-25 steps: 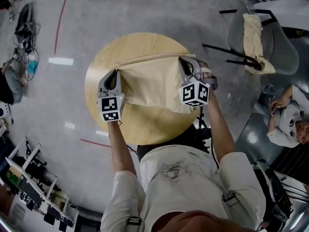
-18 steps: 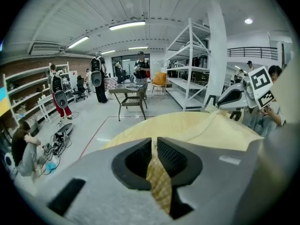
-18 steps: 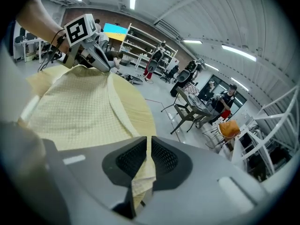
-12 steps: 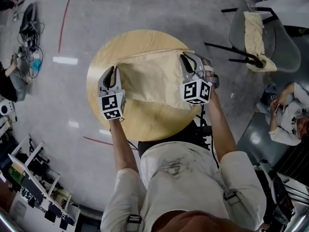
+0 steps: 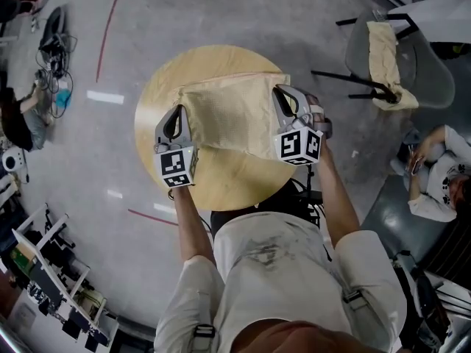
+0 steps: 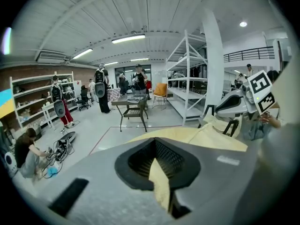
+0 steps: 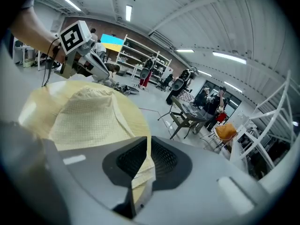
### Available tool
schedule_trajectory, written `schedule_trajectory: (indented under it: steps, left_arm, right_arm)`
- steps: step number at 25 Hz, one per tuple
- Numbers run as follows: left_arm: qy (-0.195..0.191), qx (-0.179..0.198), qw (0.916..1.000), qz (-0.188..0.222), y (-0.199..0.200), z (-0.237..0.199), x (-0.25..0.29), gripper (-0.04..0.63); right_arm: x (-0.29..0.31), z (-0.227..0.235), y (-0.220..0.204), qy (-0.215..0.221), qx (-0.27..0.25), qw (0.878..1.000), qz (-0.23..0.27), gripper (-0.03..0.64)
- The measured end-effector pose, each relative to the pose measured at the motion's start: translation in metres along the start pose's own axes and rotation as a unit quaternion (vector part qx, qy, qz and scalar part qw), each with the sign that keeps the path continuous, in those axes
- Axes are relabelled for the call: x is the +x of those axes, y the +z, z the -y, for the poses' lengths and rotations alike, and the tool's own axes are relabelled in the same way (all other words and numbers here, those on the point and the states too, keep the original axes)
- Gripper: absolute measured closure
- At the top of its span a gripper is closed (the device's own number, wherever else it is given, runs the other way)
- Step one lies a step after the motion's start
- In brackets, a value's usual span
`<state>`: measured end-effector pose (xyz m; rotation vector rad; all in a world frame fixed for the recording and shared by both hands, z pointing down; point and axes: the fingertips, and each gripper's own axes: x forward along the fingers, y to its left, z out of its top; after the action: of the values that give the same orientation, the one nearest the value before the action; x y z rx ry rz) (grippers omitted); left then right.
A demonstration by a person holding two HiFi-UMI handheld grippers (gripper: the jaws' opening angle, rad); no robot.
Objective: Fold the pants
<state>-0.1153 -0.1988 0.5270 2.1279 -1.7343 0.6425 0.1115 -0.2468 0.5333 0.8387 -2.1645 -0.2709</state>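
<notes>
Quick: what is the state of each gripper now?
Left gripper: closed on the pants.
Right gripper: jaws just closed further, gripping the pants.

Round counter (image 5: 221, 186) of pale wood, standing on a glossy grey floor (image 5: 243, 13); bearing the pale yellow pants (image 5: 235, 112), folded to a rough rectangle and spread over the middle and far half; far edge of the cloth close to the far rim, right edge near the rim on that side; near edge raised off the wood at both corners, shadow just under it; bare wood in a broad crescent on the near side, a narrower band at the left; red line (image 5: 107, 28) marked on the floor, far left of the counter.
</notes>
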Motion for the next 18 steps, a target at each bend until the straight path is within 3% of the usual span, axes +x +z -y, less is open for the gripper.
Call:
schedule_trajectory:
  steps: [4,18]
  left_arm:
    - [-0.007,-0.001,0.9999,0.015,0.012,0.020,-0.016,0.588]
    - [-0.026,-0.024,0.9976,0.059,0.040,0.041,-0.070,0.588]
  right_arm:
    - [-0.022,-0.001,0.006,-0.004,0.007,1.000,0.017,0.607]
    - [-0.073,-0.016,0.040,-0.002,0.041,0.998,0.046,0.609]
